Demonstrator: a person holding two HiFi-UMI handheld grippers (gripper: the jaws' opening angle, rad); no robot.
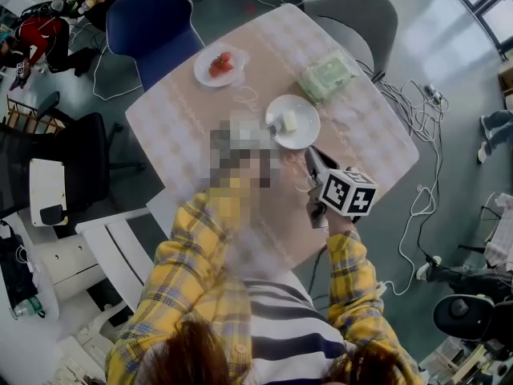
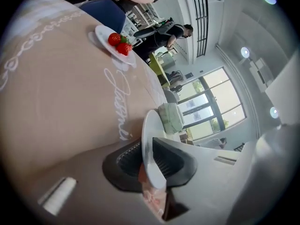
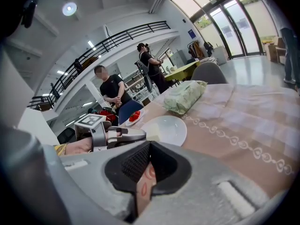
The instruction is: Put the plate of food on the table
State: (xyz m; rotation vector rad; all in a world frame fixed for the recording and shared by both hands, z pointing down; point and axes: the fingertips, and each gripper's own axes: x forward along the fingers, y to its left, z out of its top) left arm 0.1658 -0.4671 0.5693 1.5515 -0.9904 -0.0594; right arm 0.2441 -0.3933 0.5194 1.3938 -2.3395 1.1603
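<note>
A white plate with a pale piece of food lies flat on the beige tablecloth. My left gripper, partly under a mosaic patch, is at the plate's left rim. In the left gripper view the plate's rim stands between the jaws of the left gripper, and both ribbed pads show a little apart from it. My right gripper hovers just in front of the plate, shut and empty. The right gripper looks over the plate at the left gripper.
A second plate with strawberries sits at the far left of the table, and a green bag at the far right. A blue chair and a grey chair stand behind. Cables run over the floor at the right. People stand in the background.
</note>
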